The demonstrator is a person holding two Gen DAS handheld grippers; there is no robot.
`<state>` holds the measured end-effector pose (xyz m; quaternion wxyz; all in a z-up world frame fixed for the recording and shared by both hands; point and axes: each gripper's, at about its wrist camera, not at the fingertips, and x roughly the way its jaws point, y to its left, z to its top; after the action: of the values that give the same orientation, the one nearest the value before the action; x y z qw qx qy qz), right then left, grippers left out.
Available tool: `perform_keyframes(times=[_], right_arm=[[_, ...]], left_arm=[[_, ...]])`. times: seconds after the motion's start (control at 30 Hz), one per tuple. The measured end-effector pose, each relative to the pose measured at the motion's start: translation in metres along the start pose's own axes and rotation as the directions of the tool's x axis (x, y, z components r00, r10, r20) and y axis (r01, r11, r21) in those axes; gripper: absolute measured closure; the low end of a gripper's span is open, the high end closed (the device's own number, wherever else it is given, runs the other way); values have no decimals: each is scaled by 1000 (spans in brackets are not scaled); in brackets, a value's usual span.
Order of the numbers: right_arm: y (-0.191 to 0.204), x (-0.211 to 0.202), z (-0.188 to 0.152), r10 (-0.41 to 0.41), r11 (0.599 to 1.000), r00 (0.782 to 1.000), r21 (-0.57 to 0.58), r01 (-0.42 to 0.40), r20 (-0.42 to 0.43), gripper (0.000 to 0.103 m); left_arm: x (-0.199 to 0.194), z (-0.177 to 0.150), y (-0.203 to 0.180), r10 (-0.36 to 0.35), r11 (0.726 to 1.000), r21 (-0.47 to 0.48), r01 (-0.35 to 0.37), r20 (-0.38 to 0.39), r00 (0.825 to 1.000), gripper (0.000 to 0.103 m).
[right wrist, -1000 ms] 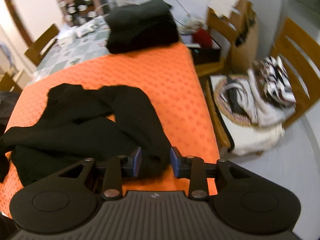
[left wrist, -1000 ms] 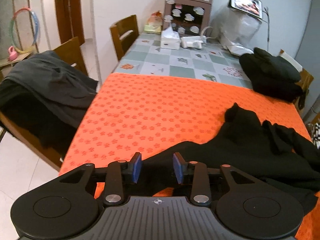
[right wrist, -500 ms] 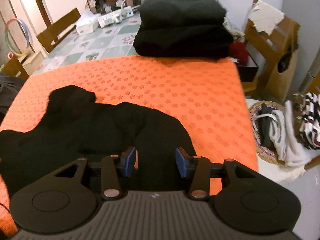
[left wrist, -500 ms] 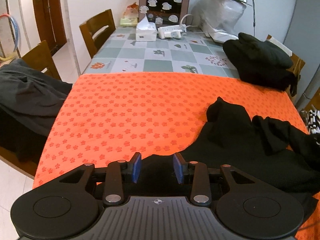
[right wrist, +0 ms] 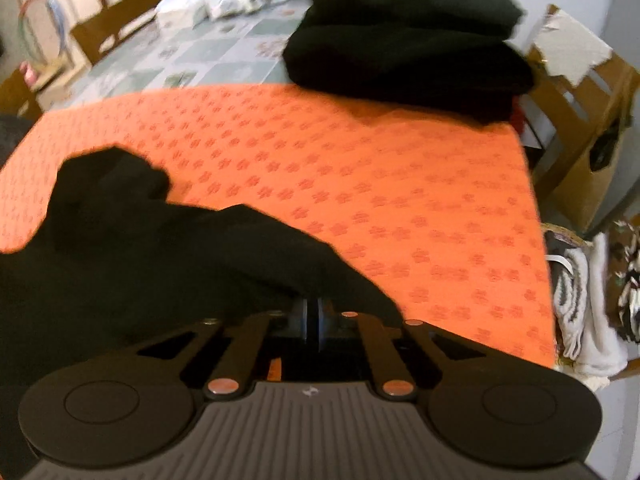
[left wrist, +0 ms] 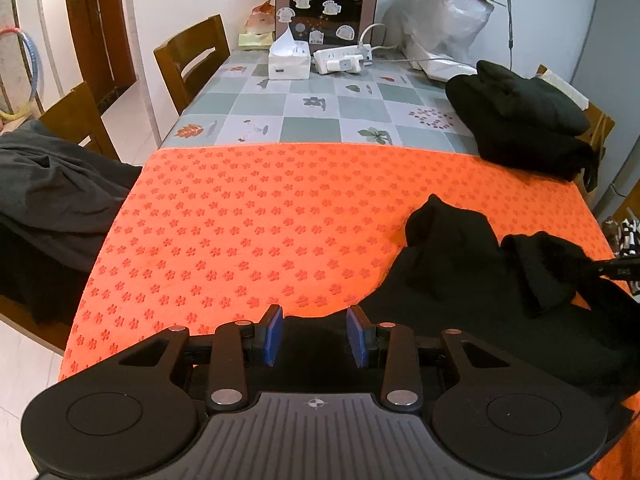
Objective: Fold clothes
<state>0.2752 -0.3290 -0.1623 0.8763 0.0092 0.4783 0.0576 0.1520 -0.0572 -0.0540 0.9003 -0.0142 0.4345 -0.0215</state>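
Right gripper (right wrist: 311,322) is now clamped shut on the black garment (right wrist: 160,256) at the orange mat's (left wrist: 260,232) near edge; half a second ago it gaped. Left gripper (left wrist: 315,338) straddles the hem, part-open, grip unclear. Mat's far half is free.

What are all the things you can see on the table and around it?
Crumpled garment: one, black, near side of the mat.
Folded clothes: one pile, black, far right of the table.
Mat: one, orange, flower print, covering the near half of the table.
Tissue box: one, white, far end.
Power strip: one, white, beside the tissue box.
Chairs: two, brown, left side.
Left gripper: black, blue pads apart, garment edge between them.
Right gripper: black, shut on the garment.
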Motion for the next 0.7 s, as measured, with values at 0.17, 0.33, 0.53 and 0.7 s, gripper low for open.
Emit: perform_keyframes(times=[0.17,0.33,0.53,0.7], right_arm=[[-37,-45,-13,-79,993,993,100,70,87,98],[-86,-91,-43,-206,959,971,225,175,122,98],[-135,-127,-92,-339,893,939,336,301,60,97],[-149,-144,-127,-339,872,941,382,307,18,88]], left_arm=[[-11,-2,-11,0,1000,-6,0,19,1000,65],[-20,-5,-27,-20,1000,1,20,30,999,65],[-23,-7,-46,-43,999,14,43,36,998,65],[-18,-4,-55,-69,997,34,68,35,997,60]])
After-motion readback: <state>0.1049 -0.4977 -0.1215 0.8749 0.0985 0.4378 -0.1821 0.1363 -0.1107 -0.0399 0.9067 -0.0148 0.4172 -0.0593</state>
